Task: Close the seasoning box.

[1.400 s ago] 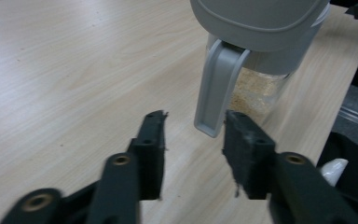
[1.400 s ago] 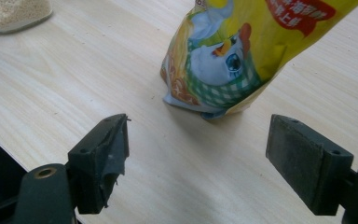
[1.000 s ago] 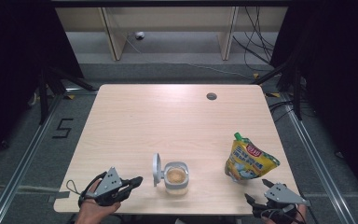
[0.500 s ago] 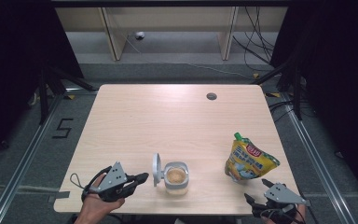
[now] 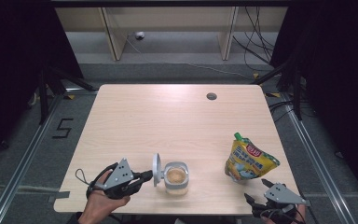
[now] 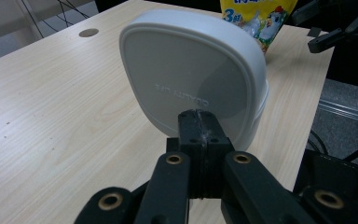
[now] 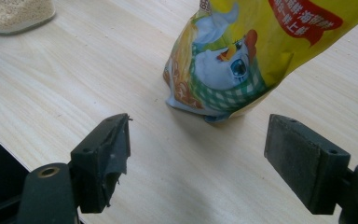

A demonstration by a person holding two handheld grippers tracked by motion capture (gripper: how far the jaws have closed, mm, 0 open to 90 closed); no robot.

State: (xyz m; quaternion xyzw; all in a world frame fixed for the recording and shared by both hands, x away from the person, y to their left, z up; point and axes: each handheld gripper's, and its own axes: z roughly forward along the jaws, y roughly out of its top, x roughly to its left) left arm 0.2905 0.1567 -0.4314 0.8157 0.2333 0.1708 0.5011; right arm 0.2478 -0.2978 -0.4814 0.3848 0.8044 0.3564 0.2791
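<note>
Lid upright on edge, facing left tool.

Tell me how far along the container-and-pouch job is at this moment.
Done: the container stands open, its granules exposed. In hand: the left tool, jaws shut, meets the upright hinged lid at its lower edge. Left: the right tool is open and short of the yellow spouted pouch, which stands ungrasped.

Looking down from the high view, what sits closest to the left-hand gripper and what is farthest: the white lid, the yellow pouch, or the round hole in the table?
1. White lid, right at the left gripper tips.
2. Yellow pouch, across on the right side.
3. Round hole, near the table's far edge.
</note>
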